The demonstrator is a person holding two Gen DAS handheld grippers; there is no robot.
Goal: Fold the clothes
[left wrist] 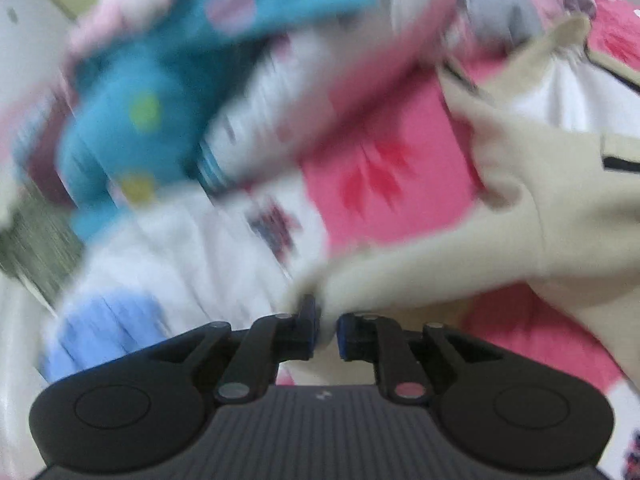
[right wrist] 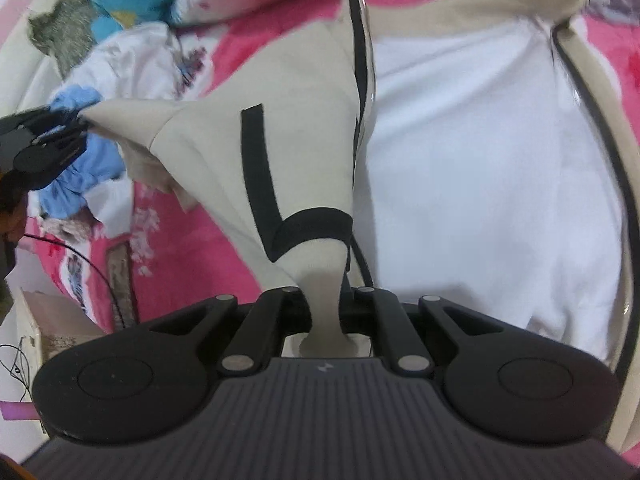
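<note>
A beige jacket (right wrist: 200, 152) with black trim and a white lining (right wrist: 460, 168) lies spread on a pink bedspread (right wrist: 176, 240). My right gripper (right wrist: 324, 304) is shut on a bunched fold of its beige edge, lifted toward the camera. My left gripper (left wrist: 328, 332) is shut on another corner of the beige jacket (left wrist: 540, 200), and the cloth stretches away to the right. In the right wrist view the left gripper (right wrist: 82, 124) pinches the pointed tip of that corner at the far left. The left wrist view is blurred.
A heap of other clothes lies beyond: a teal dotted garment (left wrist: 132, 128), a white cloth (right wrist: 132, 60), a light blue cloth (right wrist: 80, 168) and a grey piece (right wrist: 60, 28). A cardboard box (right wrist: 48, 320) and a thin black cable (right wrist: 100, 276) sit at the bed's lower left.
</note>
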